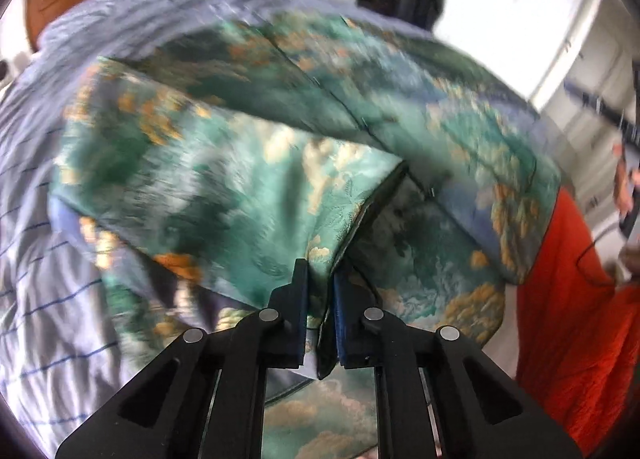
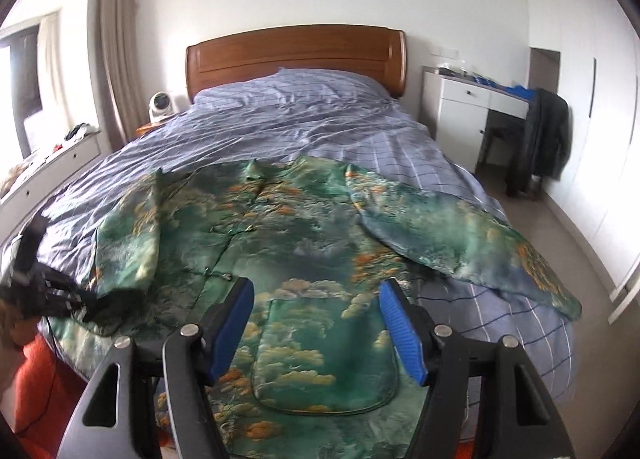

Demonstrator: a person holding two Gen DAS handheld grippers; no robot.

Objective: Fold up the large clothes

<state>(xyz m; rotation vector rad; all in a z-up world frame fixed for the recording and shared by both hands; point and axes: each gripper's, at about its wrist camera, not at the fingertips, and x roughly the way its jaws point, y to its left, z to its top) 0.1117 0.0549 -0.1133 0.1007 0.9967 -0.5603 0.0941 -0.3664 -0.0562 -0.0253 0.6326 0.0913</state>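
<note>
One bed point(image 2: 304, 127), one green printed robe point(image 2: 288, 243) — left gripper point(image 1: 320, 295) pinching its cuff, right gripper point(image 2: 316, 323) spread, empty

A bed point(image 2: 360, 131) with a wooden headboard point(image 2: 296, 55) carries a lilac checked duvet point(image 2: 312, 119). Spread directly on the duvet lies a green patterned garment point(image 2: 304, 243), probably a jacket, one sleeve point(image 2: 460, 243) stretched sideways.
</note>
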